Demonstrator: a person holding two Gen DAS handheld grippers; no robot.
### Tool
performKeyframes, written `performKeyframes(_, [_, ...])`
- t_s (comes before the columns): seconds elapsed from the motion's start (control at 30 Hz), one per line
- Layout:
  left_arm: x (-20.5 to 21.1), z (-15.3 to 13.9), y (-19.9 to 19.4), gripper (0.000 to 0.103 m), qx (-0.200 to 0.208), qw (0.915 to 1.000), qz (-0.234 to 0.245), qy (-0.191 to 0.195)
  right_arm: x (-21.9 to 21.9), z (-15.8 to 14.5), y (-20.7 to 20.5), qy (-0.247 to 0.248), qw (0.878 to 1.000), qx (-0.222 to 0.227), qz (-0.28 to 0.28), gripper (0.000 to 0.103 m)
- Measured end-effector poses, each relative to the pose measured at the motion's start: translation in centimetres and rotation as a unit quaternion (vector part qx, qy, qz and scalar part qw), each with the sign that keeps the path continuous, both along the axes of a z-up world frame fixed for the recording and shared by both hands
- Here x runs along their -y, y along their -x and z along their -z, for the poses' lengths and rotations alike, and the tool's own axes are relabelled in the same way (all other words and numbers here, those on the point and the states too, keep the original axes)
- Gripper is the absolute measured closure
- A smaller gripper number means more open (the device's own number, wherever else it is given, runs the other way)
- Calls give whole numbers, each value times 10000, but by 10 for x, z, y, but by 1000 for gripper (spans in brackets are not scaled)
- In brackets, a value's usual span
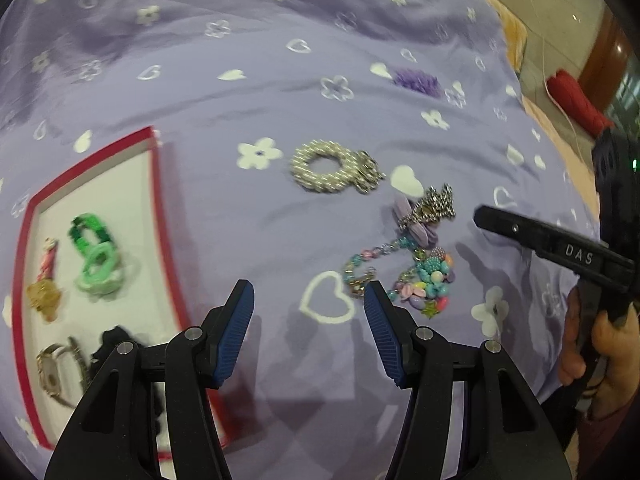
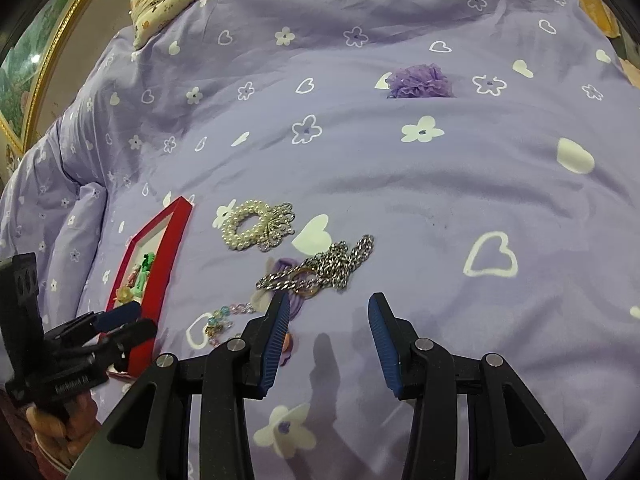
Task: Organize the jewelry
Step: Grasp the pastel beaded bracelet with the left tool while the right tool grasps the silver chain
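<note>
Left gripper (image 1: 308, 300), right gripper (image 2: 329, 312) both hovering wide open, empty; beaded bracelet (image 1: 400, 276) touching left's right jaw; red tray (image 1: 160, 216) edging left.

Lilac bedspread (image 2: 400, 184) printed with white hearts and flowers, red-rimmed white tray (image 1: 160, 216), green bracelets (image 1: 96, 256) inside the tray, cream pearl bracelet (image 2: 250, 226), silver chain (image 2: 324, 268), pastel bead bracelet (image 1: 428, 284)

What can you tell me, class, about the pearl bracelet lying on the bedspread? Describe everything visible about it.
The pearl bracelet is a thick ring of several rows of small cream-white beads, looking like pearl. A silvery metal ornament sits on one side of it. It lies flat on the purple bedspread, between the red tray and the silver chain, touching neither. Neither gripper holds it.
</note>
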State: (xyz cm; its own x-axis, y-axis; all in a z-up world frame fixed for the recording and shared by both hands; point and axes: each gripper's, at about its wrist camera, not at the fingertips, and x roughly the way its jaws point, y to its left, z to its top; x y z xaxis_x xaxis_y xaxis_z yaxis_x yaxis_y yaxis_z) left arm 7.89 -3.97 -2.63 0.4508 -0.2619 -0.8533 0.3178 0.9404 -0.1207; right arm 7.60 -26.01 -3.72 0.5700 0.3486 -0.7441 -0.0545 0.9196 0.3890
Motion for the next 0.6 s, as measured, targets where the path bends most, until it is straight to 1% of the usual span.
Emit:
performKeyframes(0.37, [30,23,-17,47,-307,9989,360,-65,-6,21,-35,210,9995,-184,-117,59])
performKeyframes(0.43, [36,31,-18,46,-435,9979,480,-51,-8,25,-39,263,9994,-154,-146,59])
performKeyframes(0.5, [38,33,-19,46,-418,9979,505,-7,-11,25,-41,348,9992,-91,-168,60])
performKeyframes(0.57, [37,34,-20,48,-419,9978,503,61,-14,26,-41,491,9986,-39,-183,67])
performKeyframes(0.6, [37,34,-22,52,-404,9978,509,100,-15,26,-41,546,9983,-21,-183,70])
